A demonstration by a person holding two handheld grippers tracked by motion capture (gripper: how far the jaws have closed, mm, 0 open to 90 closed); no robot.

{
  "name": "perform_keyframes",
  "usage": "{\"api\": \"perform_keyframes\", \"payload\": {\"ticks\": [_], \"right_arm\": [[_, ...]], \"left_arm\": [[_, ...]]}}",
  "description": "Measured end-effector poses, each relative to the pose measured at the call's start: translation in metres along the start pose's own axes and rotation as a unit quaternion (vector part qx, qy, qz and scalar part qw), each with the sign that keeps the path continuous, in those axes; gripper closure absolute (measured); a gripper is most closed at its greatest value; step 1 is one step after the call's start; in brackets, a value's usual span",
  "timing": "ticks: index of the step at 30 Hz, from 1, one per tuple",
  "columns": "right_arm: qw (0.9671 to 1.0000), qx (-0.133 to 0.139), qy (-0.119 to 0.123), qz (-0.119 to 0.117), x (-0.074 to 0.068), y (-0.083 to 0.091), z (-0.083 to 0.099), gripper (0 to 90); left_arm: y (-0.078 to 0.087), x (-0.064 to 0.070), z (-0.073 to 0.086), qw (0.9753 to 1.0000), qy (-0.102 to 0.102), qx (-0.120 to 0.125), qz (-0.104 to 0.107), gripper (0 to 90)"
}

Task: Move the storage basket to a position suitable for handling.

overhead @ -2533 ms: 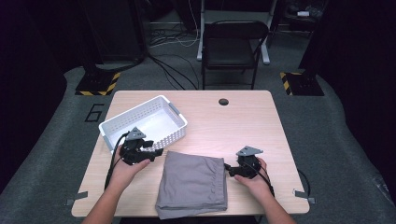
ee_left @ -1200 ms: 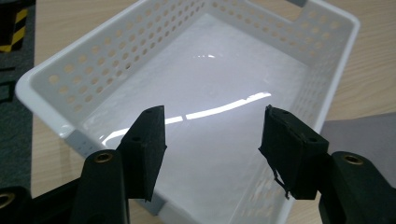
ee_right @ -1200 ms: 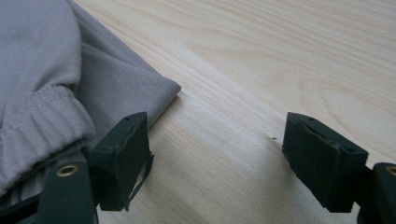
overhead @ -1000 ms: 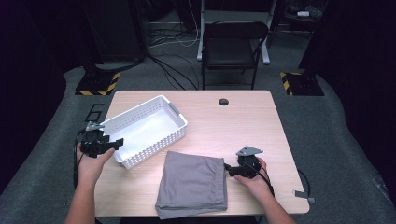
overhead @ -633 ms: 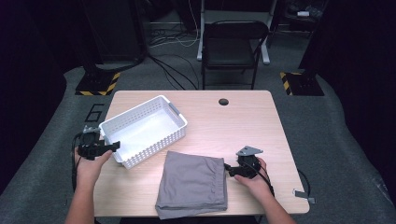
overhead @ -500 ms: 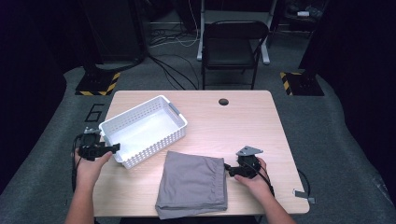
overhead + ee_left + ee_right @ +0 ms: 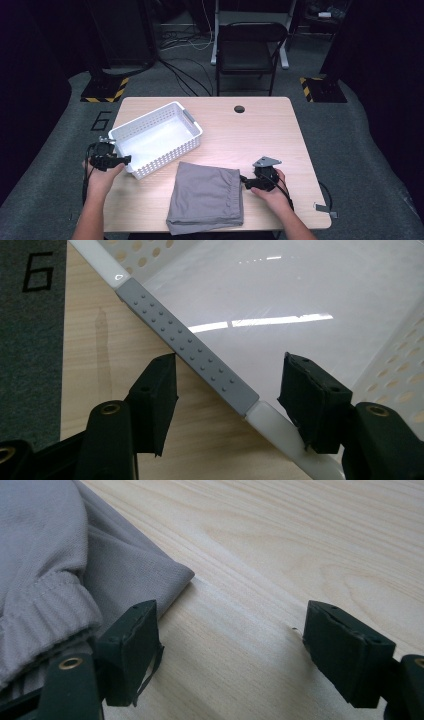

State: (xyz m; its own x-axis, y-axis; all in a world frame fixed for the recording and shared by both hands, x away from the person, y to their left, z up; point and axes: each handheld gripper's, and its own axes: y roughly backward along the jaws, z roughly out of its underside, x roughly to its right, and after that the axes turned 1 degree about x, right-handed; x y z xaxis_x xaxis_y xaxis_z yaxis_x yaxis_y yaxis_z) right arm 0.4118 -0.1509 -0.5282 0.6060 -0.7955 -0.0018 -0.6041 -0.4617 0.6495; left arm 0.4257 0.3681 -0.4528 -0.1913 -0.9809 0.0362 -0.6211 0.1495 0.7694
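Left claw (image 7: 227,390) gapes astride the basket's grey handle (image 7: 187,347) at bench (image 7: 260,130) left; centre, then pinch; right claw (image 7: 230,650) idles wide beside folded cloth (image 7: 206,197)

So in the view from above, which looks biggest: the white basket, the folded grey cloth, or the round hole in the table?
1. white basket and folded grey cloth: too alike to rank.
2. round hole: by far the smallest.
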Motion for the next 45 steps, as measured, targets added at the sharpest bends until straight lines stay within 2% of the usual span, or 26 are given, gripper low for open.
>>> {"api": "perform_keyframes", "payload": {"ticks": [7,10,11,17,18,20,24,25,27,31,36,38,41,45], "right_arm": [[1.0000,0.000,0.001,0.000,0.000,0.000,0.000,21.7],[1.0000,0.000,0.002,0.000,0.000,0.000,0.000,21.7],[1.0000,0.000,0.002,0.002,0.000,0.000,0.000,21.6],[1.0000,-0.003,-0.003,0.002,-0.001,0.000,0.000,21.5],[1.0000,-0.003,-0.002,0.001,-0.001,0.000,0.000,21.4],[1.0000,-0.003,-0.002,0.001,-0.001,0.000,0.000,21.5],[1.0000,-0.003,-0.001,0.001,-0.001,0.000,0.000,21.4],[1.0000,-0.003,-0.001,0.001,-0.001,0.000,0.000,21.4],[1.0000,-0.004,-0.001,0.000,-0.001,0.000,0.000,21.4],[1.0000,-0.003,-0.001,-0.001,-0.001,0.000,0.000,21.2],[1.0000,-0.003,-0.001,-0.002,-0.001,0.000,0.000,21.0],[1.0000,-0.003,0.000,-0.001,-0.001,0.000,0.000,21.1],[1.0000,-0.003,-0.001,-0.002,-0.001,0.000,0.000,21.1],[1.0000,-0.003,0.001,-0.002,-0.001,0.000,0.000,21.1]], "left_arm": [[-0.013,0.013,-0.012,0.9998,-0.018,0.006,-0.011,41.6],[-0.018,0.015,-0.020,0.9997,-0.023,0.003,-0.002,42.8],[-0.022,0.016,-0.025,0.9997,-0.024,0.003,0.005,44.8],[-0.036,0.022,-0.042,0.9998,-0.012,0.010,0.014,51.2],[-0.040,0.028,-0.047,0.9997,-0.017,0.007,0.013,51.5],[-0.042,0.031,-0.050,0.9996,-0.023,0.002,0.014,51.7],[-0.050,0.046,-0.060,0.9992,-0.035,0.007,0.020,53.1],[-0.050,0.046,-0.060,0.9992,-0.035,0.007,0.020,53.5],[-0.055,0.056,-0.065,0.9985,-0.045,0.011,0.027,54.7],[-0.059,0.066,-0.070,0.9976,-0.051,0.018,0.043,56.7],[-0.062,0.076,-0.073,0.9969,-0.061,0.018,0.047,57.1],[-0.063,0.082,-0.074,0.9960,-0.072,0.018,0.048,57.6],[-0.065,0.087,-0.075,0.9957,-0.072,0.020,0.055,58.8],[-0.067,0.093,-0.077,0.9938,-0.088,0.025,0.062,61.3]]}}
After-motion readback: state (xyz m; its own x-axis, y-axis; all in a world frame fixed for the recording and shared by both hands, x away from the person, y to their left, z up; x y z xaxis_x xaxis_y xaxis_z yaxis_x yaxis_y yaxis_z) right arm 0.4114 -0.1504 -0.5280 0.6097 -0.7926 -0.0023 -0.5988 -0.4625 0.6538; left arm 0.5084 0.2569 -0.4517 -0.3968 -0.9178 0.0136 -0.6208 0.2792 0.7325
